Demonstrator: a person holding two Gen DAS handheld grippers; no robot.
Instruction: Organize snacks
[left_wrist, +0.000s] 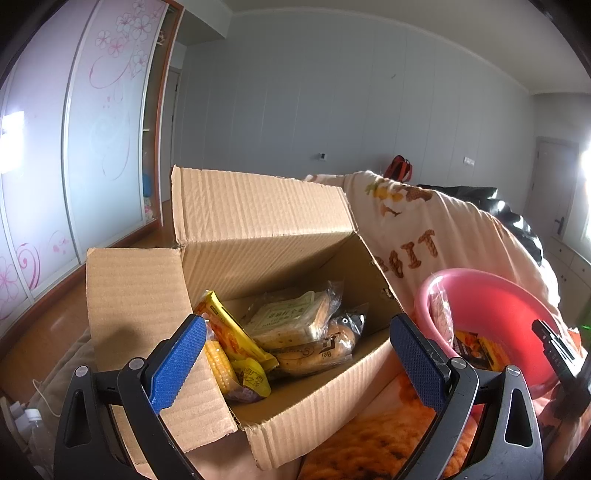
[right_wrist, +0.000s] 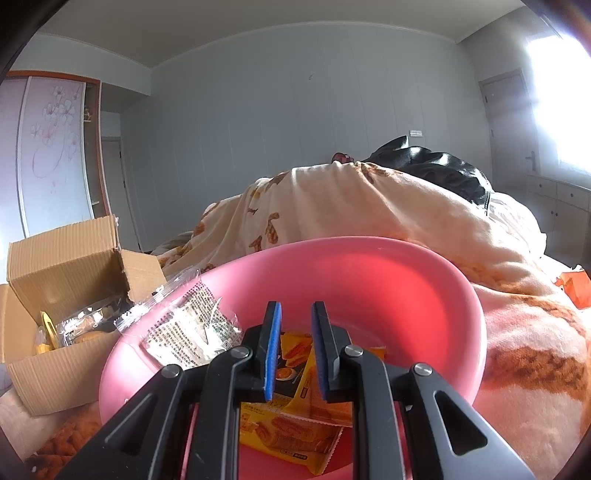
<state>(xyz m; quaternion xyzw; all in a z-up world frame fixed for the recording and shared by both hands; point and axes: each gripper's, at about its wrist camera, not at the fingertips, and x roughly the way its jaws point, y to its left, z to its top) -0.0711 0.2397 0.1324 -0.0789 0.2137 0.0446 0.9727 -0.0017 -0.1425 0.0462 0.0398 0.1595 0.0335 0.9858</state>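
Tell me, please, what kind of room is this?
Most likely a bedroom. A bed with a printed blanket carries the cardboard box and pink basin, and a sliding-door wardrobe with flower patterns stands along the wall.

The left gripper (left_wrist: 299, 365) points slightly downward, jaws spread wide with nothing between them. The right gripper (right_wrist: 295, 350) tilts slightly down too, jaws nearly closed, a narrow gap showing.
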